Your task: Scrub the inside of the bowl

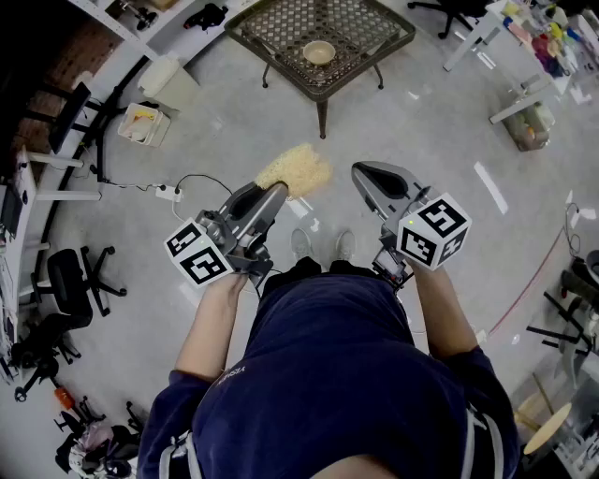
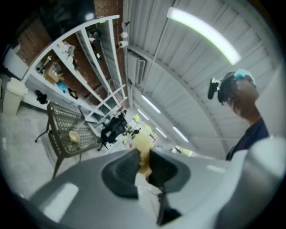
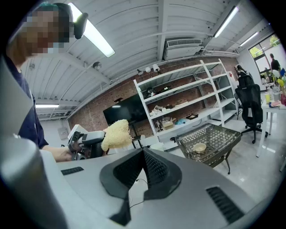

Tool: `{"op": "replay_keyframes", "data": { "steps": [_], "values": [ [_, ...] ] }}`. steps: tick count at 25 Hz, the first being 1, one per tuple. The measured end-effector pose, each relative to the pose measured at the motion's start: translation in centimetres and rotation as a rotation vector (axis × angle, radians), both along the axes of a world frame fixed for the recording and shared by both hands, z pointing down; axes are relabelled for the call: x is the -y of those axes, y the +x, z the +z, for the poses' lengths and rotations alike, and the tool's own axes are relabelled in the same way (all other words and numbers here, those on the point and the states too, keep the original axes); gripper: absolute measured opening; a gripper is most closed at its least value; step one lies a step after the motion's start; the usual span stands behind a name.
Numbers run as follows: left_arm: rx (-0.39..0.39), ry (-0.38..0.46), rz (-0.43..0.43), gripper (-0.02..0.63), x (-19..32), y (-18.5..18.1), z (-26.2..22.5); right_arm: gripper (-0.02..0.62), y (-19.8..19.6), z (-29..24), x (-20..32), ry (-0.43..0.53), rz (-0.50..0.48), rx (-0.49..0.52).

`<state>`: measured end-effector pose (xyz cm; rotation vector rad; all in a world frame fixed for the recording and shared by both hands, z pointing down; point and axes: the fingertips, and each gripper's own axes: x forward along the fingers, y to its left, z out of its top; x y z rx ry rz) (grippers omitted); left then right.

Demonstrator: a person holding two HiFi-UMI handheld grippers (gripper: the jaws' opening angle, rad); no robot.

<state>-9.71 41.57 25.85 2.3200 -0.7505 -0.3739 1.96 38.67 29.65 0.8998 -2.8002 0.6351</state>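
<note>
— Where's the bowl (image 1: 319,52) right now?

— On the far side of the scene. It sits upright, mouth up, near the middle of the mesh-topped bench (image 1: 360,28). It's too small from here to tell whether anything is in it.

— And how does it lie from the grippers?

— Straight ahead and well apart from both, with a stretch of bare floor (image 1: 421,122) between. In the head view it falls almost between the two. It's a little to the right of the left gripper (image 1: 276,190) and a little to the left of the right gripper (image 1: 367,173). Neither looks clearly nearer.

— Which one matters for the scrubbing?

— The left, I'd say. Its jaws are clamped on a pale yellow, fluffy scrubber (image 1: 295,170), which sticks out past the tips and points toward the bench. The left gripper view shows the yellow pinched between the two pads.

— And the right?

— Its jaws are pressed together with nothing between them, and the right gripper view shows the pads meeting. It's raised beside the left one at much the same height.

— So what does the next move turn on?

— Closing the gap forward. Both grippers are held close to the person's body, nowhere near the rim, so I'd judge the scrubbing hasn't begun. The bowl is round, so there's no axis to line up with. The scrubber only has to come down into the open top, and the right gripper may need to open to steady the rim.
</note>
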Motion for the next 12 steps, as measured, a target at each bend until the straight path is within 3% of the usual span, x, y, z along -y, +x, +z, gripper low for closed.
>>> {"op": "replay_keyframes", "data": {
  "steps": [12],
  "values": [
    [-0.002, -0.004, 0.044, 0.061, 0.0, -0.7, 0.9, 0.006, -0.4, 0.8, -0.6, -0.023, 0.053, 0.017]
  ]
}}
